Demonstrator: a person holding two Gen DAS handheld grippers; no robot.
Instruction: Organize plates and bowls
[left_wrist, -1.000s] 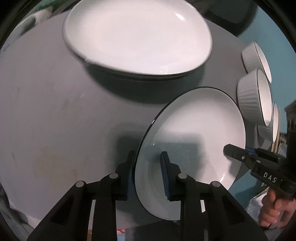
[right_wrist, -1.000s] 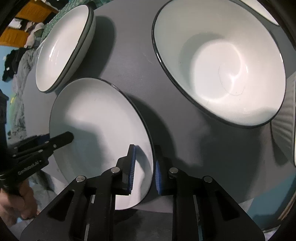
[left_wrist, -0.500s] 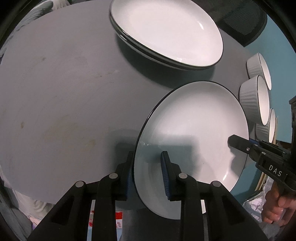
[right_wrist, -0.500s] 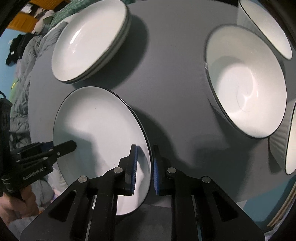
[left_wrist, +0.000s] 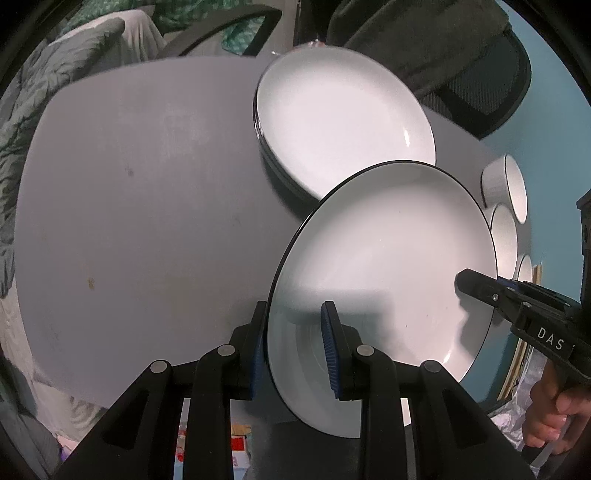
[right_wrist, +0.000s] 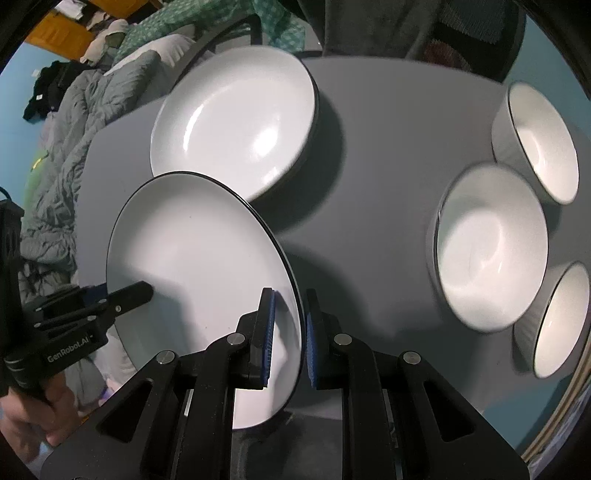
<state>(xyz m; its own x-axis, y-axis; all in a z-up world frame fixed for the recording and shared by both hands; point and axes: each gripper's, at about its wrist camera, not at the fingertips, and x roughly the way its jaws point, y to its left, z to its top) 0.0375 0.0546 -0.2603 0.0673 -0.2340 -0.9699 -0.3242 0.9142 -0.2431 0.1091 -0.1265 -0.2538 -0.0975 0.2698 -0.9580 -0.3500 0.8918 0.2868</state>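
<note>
A white plate (left_wrist: 384, 280) with a thin dark rim is held tilted above a grey table (left_wrist: 140, 221), gripped from opposite edges by two hand-held grippers. The left gripper (left_wrist: 293, 345) has its blue-padded jaws closed narrowly on the plate's near left rim, and the right gripper (right_wrist: 289, 338) pinches the opposite rim the same way. The plate's far edge overlaps a stack of matching plates (left_wrist: 343, 122) resting on the table behind it. The left wrist view shows a wide bare stretch of tabletop to the left and only slivers of bowls at the right edge. The right wrist view shows those three white ribbed bowls (right_wrist: 491, 243) plainly, clustered close together on the table's right side, well apart from the held plate. Each view also catches the other gripper's tip on the plate and the hand (left_wrist: 554, 413) holding it.
</note>
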